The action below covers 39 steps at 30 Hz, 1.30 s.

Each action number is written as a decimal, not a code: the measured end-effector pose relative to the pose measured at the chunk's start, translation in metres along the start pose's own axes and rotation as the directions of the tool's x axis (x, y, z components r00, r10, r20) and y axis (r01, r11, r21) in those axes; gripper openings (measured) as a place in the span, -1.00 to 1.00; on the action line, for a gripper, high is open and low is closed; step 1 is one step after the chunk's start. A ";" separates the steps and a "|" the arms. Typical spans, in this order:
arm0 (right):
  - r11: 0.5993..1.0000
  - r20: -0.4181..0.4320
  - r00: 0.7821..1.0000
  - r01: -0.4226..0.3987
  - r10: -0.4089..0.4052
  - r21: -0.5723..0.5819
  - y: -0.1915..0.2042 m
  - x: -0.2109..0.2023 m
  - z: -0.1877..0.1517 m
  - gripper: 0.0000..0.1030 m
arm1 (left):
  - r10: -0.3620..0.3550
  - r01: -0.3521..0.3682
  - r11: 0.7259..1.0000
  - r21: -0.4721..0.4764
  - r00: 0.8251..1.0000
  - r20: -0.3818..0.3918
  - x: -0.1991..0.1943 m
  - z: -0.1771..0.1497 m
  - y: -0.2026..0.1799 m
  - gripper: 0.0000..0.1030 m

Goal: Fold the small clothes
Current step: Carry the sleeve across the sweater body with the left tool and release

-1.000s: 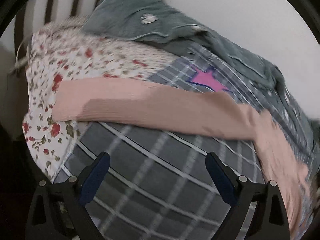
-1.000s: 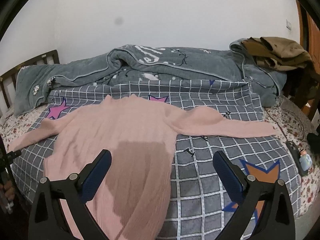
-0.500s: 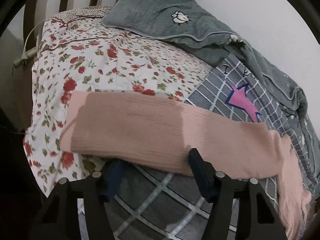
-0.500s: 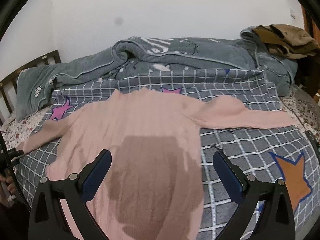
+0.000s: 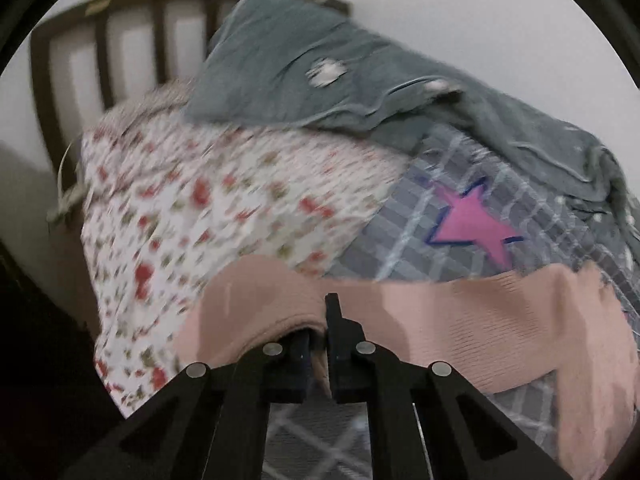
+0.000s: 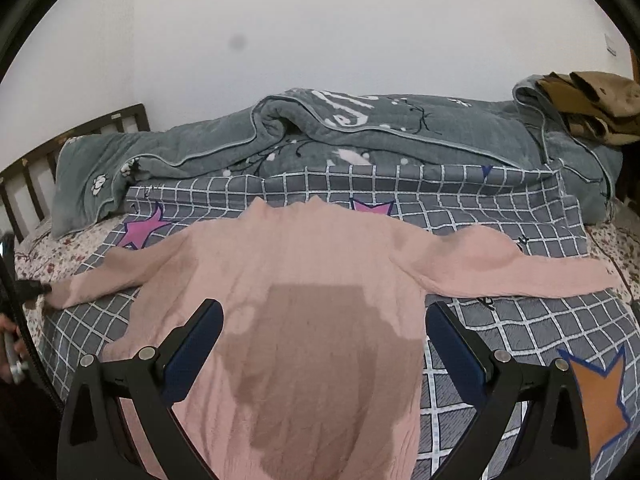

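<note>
The pink sweater (image 6: pixel 304 280) lies flat on the bed's checked blanket (image 6: pixel 500 320), sleeves spread. The left tongs (image 5: pixel 318 344) are pinched tight on one sleeve's cuff (image 5: pixel 256 312). The right tongs (image 6: pixel 324 344) hover spread wide above the sweater's body, gripping nothing.
</note>
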State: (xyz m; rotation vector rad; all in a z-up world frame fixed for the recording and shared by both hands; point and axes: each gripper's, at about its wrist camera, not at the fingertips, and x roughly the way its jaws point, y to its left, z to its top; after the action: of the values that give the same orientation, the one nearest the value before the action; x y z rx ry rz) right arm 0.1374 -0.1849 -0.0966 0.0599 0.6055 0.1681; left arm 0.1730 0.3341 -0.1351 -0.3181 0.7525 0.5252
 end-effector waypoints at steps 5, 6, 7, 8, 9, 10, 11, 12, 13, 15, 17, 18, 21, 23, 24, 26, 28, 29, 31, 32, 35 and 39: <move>0.997 0.005 0.997 -0.078 0.078 0.018 -0.011 0.000 -0.003 0.94 | -0.076 0.068 0.991 0.111 0.995 0.063 -0.034 0.021 -0.073 -0.86; 0.997 0.003 0.997 -0.080 0.080 0.013 -0.013 0.000 -0.003 0.94 | -0.100 0.089 0.986 0.140 0.992 0.073 -0.042 0.024 -0.092 -0.86; 0.997 0.001 0.997 -0.078 0.078 0.006 -0.016 0.001 -0.004 0.94 | -0.122 0.107 0.980 0.165 0.989 0.079 -0.048 0.025 -0.108 -0.86; 0.997 0.001 0.997 -0.073 0.073 0.002 -0.018 0.001 -0.005 0.94 | -0.145 0.127 0.973 0.194 0.986 0.084 -0.054 0.025 -0.126 -0.86; 0.998 0.000 0.998 -0.069 0.069 -0.003 -0.023 0.000 -0.005 0.94 | -0.172 0.149 0.963 0.226 0.981 0.085 -0.060 0.024 -0.146 -0.86; 0.997 0.001 0.997 -0.072 0.072 -0.002 -0.027 -0.001 -0.006 0.94 | -0.193 0.167 0.953 0.251 0.978 0.081 -0.065 0.023 -0.164 -0.86; 0.997 0.001 0.997 -0.075 0.075 0.002 -0.032 -0.001 -0.005 0.94 | -0.214 0.186 0.943 0.276 0.974 0.074 -0.069 0.021 -0.182 -0.86; 0.997 0.003 0.997 -0.076 0.076 0.010 -0.038 -0.003 -0.005 0.94 | -0.230 0.199 0.931 0.305 0.971 0.068 -0.073 0.017 -0.204 -0.86; 0.997 0.006 0.997 -0.076 0.075 0.016 -0.043 -0.004 -0.004 0.94 | -0.240 0.206 0.922 0.329 0.969 0.064 -0.075 0.013 -0.220 -0.86; 0.997 0.015 0.997 -0.074 0.073 0.032 -0.056 -0.008 -0.003 0.94 | -0.267 0.230 0.898 0.375 0.963 0.048 -0.080 0.001 -0.257 -0.86; 0.997 0.021 0.998 -0.067 0.066 0.048 -0.067 -0.012 -0.002 0.94 | -0.302 0.266 0.874 0.407 0.953 0.025 -0.083 -0.013 -0.288 -0.86; 0.996 0.022 0.998 -0.063 0.062 0.059 -0.075 -0.013 -0.003 0.94 | -0.321 0.287 0.859 0.425 0.947 0.010 -0.084 -0.021 -0.307 -0.86; 0.995 0.015 0.999 -0.043 0.042 0.088 -0.094 -0.015 -0.007 0.94 | -0.360 0.328 0.817 0.475 0.933 -0.027 -0.088 -0.044 -0.352 -0.86; 0.994 0.007 1.000 -0.029 0.028 0.108 -0.106 -0.015 -0.010 0.94 | -0.386 0.362 0.789 0.497 0.921 -0.058 -0.089 -0.061 -0.381 -0.86; 0.993 0.001 1.000 -0.019 0.020 0.120 -0.112 -0.014 -0.012 0.94 | -0.399 0.383 0.775 0.502 0.913 -0.079 -0.089 -0.071 -0.395 -0.86; 0.991 -0.011 1.000 -0.003 0.005 0.134 -0.122 -0.014 -0.016 0.94 | -0.415 0.413 0.756 0.508 0.902 -0.116 -0.090 -0.088 -0.414 -0.86; 0.989 -0.019 1.000 0.004 -0.001 0.146 -0.132 -0.015 -0.020 0.94 | -0.431 0.444 0.727 0.523 0.889 -0.156 -0.091 -0.109 -0.433 -0.86; 0.989 -0.019 1.000 0.002 0.001 0.149 -0.135 -0.015 -0.021 0.94 | -0.433 0.450 0.717 0.532 0.886 -0.166 -0.091 -0.117 -0.439 -0.86; 0.988 -0.013 1.000 0.006 -0.004 0.151 -0.141 -0.017 -0.023 0.94 | -0.423 0.446 0.702 0.555 0.888 -0.179 -0.089 -0.134 -0.451 -0.86; 0.988 -0.010 1.000 0.010 -0.008 0.151 -0.142 -0.017 -0.024 0.94 | -0.409 0.442 0.699 0.562 0.892 -0.192 -0.086 -0.143 -0.456 -0.86; 0.988 -0.015 1.000 0.014 -0.012 0.154 -0.146 -0.015 -0.026 0.94 | -0.396 0.449 0.703 0.552 0.891 -0.221 -0.078 -0.156 -0.457 -0.86; 0.987 -0.033 0.999 0.022 -0.017 0.157 -0.148 -0.010 -0.029 0.94 | -0.388 0.457 0.707 0.541 0.889 -0.243 -0.070 -0.162 -0.458 -0.86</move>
State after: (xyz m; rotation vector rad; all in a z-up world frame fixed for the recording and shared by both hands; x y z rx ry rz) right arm 0.1336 -0.3322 -0.1306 0.2047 0.6497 0.1018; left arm 0.2942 -0.1406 -0.1567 0.0697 0.8794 -0.1850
